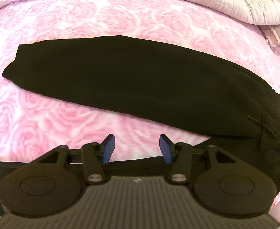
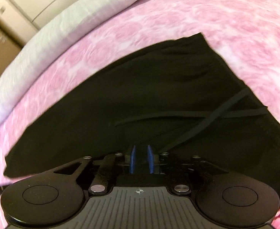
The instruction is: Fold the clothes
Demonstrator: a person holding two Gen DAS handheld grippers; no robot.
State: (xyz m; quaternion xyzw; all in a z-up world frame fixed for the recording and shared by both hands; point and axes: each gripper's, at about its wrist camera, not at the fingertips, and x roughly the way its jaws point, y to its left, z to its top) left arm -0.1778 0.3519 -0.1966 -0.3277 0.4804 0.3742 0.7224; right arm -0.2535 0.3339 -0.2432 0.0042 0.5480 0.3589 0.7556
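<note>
Black trousers [image 1: 132, 80] on pink rose bedspread [image 1: 105, 22] (wardrobe [image 2: 15, 5] beyond)

no words, brand names or numbers can be read in either view. the only sign is a small white crosshair mark, a circle crossed by two lines, printed on the ribbed grey body of the right gripper [image 2: 141, 157] at the lower middle of the frame. the left gripper [image 1: 137, 148] carries a similar small white mark in the same spot on its grey body, too blurred to make out.
</note>
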